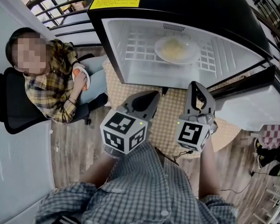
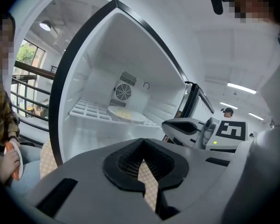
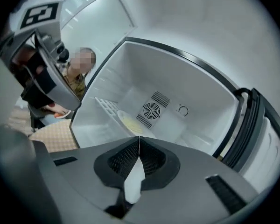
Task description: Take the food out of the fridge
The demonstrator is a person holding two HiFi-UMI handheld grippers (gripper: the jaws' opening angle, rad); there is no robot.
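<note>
Plate of food [image 1: 176,49] sits on the white wire shelf [image 1: 140,43] inside the open fridge [image 1: 119,55], seen from my head view looking steeply down. Below the fridge opening, I hold both tools over a patterned mat [image 1: 170,113]. My left tongs [image 1: 153,96] and right tongs [image 1: 196,86] point toward the fridge, well short of the plate. A seated person [image 1: 51,85] in a plaid shirt is to the left of the fridge. The fridge door [image 1: 252,104] stands open at the right.

In my left gripper view, the left tongs [image 2: 142,149] are closed tip to tip with nothing between them. Beyond them the plate of food [image 2: 126,113] rests on the shelf [image 2: 88,110], in front of a round fan grille [image 2: 122,92] on the back wall. The right tongs [image 2: 179,126] show at the right, nearer the fridge mouth.

In my right gripper view, the right tongs [image 3: 139,143] are also pressed together and empty. The plate of food [image 3: 129,123] lies straight ahead inside the fridge, below the fan grille [image 3: 150,110]. The left tongs [image 3: 60,94] appear at the left edge.
</note>
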